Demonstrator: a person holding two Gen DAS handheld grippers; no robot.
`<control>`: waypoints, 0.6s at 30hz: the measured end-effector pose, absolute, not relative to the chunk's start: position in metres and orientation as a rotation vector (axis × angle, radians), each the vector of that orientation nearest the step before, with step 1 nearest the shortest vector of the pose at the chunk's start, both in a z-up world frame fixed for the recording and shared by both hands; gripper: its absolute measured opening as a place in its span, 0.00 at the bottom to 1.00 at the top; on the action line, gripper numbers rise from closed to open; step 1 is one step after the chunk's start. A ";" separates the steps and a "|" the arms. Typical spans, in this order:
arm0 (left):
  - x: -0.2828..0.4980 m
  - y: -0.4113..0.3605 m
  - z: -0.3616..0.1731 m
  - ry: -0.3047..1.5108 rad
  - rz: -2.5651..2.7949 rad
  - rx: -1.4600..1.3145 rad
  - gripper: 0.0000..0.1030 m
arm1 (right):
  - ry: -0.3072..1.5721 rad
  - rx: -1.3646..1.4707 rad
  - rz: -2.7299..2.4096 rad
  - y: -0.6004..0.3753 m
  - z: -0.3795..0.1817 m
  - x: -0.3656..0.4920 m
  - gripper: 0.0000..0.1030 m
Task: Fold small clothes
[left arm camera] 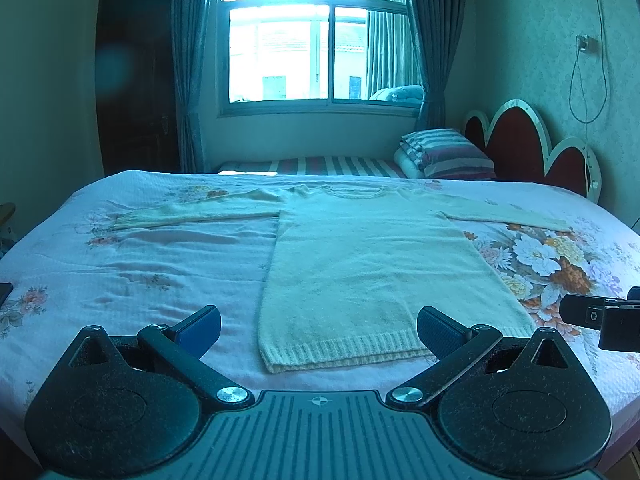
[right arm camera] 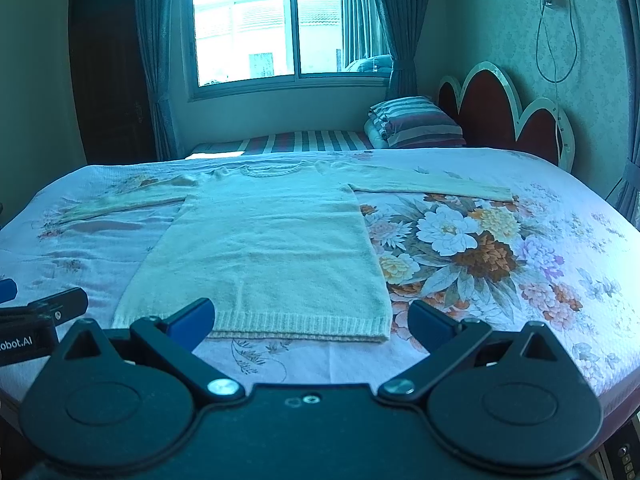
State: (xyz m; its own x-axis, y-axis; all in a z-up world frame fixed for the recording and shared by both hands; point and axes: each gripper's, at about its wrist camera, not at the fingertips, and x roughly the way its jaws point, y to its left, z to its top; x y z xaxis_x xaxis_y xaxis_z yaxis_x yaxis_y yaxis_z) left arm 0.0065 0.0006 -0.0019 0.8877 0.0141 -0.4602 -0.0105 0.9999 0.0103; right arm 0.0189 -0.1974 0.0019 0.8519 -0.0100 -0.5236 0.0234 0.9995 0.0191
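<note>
On bed (left arm camera: pixel 132 264): cream knit sweater (left arm camera: pixel 360 272) flat, sleeves spread.
Left tongs (left arm camera: pixel 318 330): I see them agape, holding nothing, near hem.
Right tongs (right arm camera: pixel 312 322): same.

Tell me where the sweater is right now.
The sweater lies flat on the floral bedspread, sleeves spread, hem nearest both open grippers: left gripper, right gripper. Collar points toward the window.

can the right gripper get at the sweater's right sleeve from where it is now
Probably yes. The right gripper is open above the hem, and the sleeve lies flat on the bedspread with nothing between them, though it is a long reach.
</note>
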 end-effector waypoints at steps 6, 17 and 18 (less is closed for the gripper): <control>0.007 0.000 -0.002 0.480 0.012 0.009 1.00 | 0.552 0.026 -0.014 -0.197 0.002 0.019 1.00; 0.006 -0.001 -0.003 0.479 0.013 0.007 1.00 | 0.553 0.027 -0.015 -0.196 0.002 0.019 1.00; 0.006 -0.001 -0.003 0.478 0.013 0.005 1.00 | 0.553 0.027 -0.015 -0.196 0.002 0.020 1.00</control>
